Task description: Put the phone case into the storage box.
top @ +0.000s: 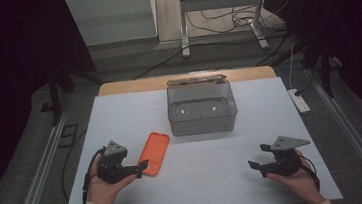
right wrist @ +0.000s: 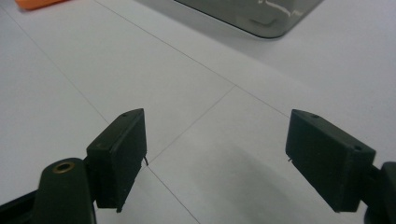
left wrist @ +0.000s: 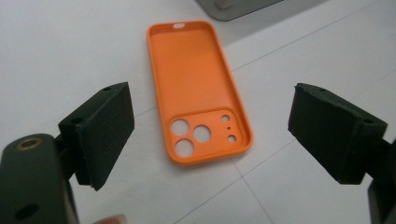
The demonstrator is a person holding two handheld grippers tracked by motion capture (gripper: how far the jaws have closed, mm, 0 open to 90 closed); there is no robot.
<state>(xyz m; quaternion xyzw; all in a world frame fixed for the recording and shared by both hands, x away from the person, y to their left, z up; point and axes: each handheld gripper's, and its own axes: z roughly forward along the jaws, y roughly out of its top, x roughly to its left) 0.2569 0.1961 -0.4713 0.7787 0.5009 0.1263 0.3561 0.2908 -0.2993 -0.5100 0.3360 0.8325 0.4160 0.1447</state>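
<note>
An orange phone case [left wrist: 196, 93] of smooth, matte plastic lies flat on the desk [top: 270, 108], hollow side up, a shallow rounded rectangle with a raised rim. A squared camera recess sits at its near end, pierced by three large round holes and a few small ones; a small oval slot shows at the far end. In the high view it lies left of centre, just ahead of the left gripper [top: 142, 167] and near the front left corner of the box.

The left gripper's fingers [left wrist: 105, 130], blocky black pads with a dull, foam-like face, stand wide apart with the case's camera end between them; whether they touch it cannot be told. The right gripper [top: 257, 157] is held low over the desk's right side, well apart from the case, its black fingers [right wrist: 123, 149] likewise spread wide with nothing but desk between them. Each gripper carries a grey three-cornered plate on top.

The desk is covered in white sheeting, smooth and faintly seamed by thin straight lines, with a strip of pale wood showing at its far edge.

A translucent grey plastic box [top: 202, 107] with rounded corners stands at the centre rear, open at the top; nothing can be made out inside it. A white power strip [top: 299, 99] lies by the desk's right edge. Nothing lies between either gripper and the case.
</note>
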